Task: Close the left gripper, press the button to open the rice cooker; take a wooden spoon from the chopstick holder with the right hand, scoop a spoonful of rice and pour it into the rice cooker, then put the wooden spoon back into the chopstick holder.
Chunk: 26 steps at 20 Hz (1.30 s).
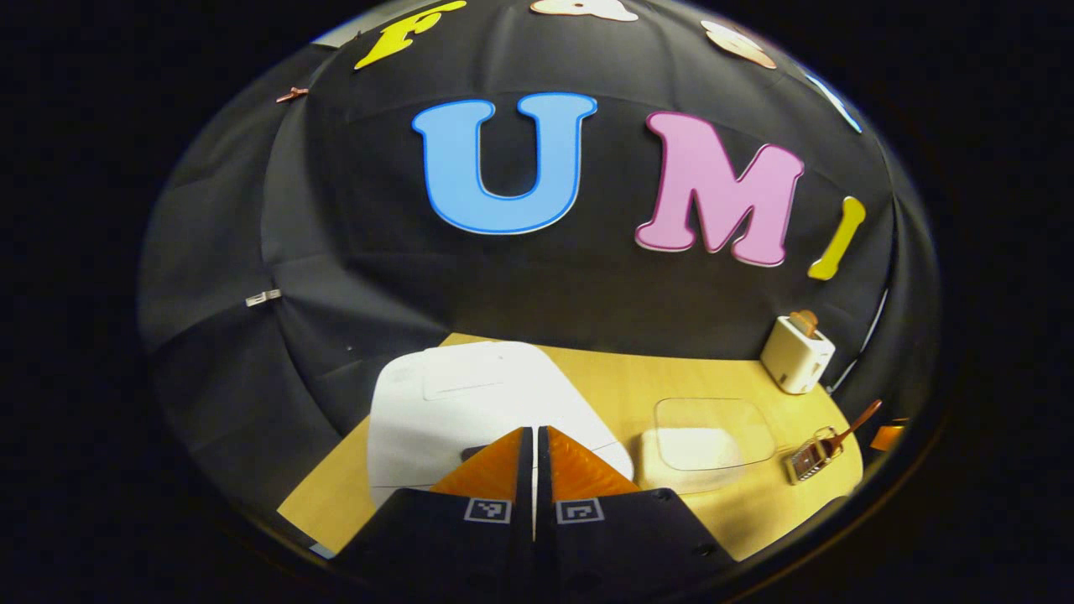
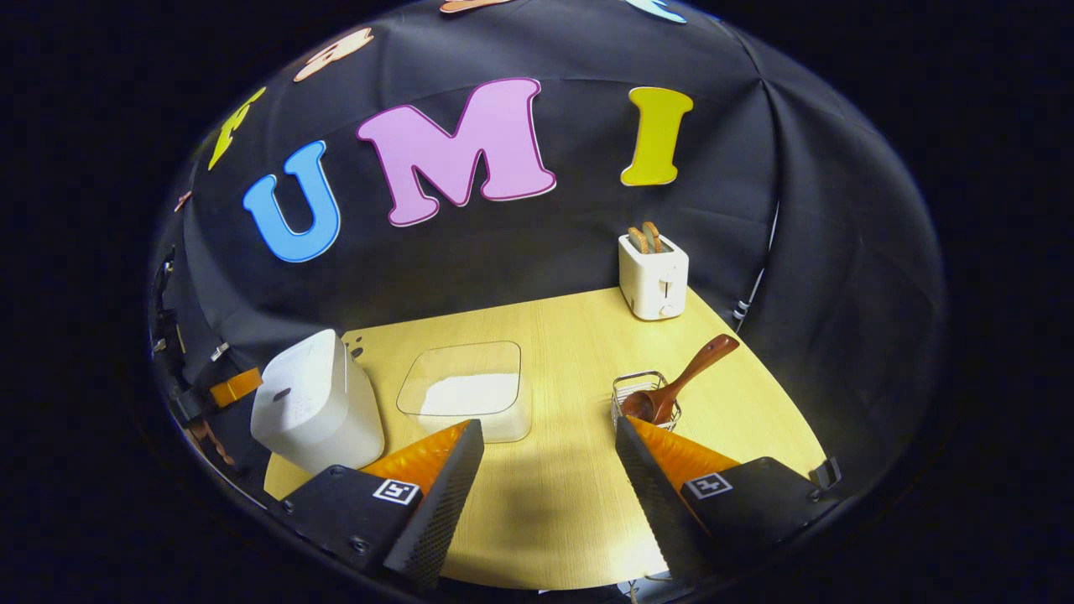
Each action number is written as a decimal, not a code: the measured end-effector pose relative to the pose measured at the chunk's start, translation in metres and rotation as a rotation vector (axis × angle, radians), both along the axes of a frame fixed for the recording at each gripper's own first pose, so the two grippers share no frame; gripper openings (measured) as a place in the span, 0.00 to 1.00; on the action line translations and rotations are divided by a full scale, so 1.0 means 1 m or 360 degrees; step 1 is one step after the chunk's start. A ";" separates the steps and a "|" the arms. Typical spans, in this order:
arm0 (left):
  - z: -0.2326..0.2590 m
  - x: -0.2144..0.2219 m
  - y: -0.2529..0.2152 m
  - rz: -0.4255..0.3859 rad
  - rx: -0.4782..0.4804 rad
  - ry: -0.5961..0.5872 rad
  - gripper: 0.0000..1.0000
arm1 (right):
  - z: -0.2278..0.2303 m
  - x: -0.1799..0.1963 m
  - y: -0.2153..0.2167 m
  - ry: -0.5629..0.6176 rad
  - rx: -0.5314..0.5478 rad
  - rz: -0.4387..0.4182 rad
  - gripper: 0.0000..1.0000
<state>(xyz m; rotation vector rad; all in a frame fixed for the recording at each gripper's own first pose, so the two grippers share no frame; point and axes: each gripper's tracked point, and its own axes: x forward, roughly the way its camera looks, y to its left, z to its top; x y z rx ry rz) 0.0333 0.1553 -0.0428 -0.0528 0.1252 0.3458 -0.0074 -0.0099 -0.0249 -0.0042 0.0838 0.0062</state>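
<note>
Rice [image 2: 470,393] sits in one clear box [image 2: 466,382] between one white rice cooker [image 2: 315,411] and one wire chopstick holder [image 2: 644,398]. One wooden spoon [image 2: 681,379] stands in that holder, bowl down, its handle leaning up toward the one toaster [image 2: 653,273]. The left gripper [image 1: 534,436] has its fingers pressed together over the cooker's lid, and the right gripper [image 2: 545,436] is spread wide above the table [image 2: 554,503].

Black cloth wall [image 2: 520,252], wooden table [image 2: 554,503] — white toaster [image 2: 654,277]

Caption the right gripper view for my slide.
Open right gripper faces wooden spoon in its holder; rice cooker shut.
</note>
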 end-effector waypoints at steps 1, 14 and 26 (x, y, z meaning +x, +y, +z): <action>-0.008 0.004 0.004 0.0038 -0.0047 0.0035 0.05 | -0.002 0.002 0.003 0.0020 0.0001 0.0007 0.98; -0.043 0.023 0.032 0.0230 -0.0244 0.0207 0.06 | -0.003 0.014 0.019 0.0064 -0.0009 0.0058 0.98; -0.046 0.029 0.035 0.0155 -0.0351 0.0610 0.06 | -0.007 0.018 0.031 0.0078 0.0009 0.0145 0.98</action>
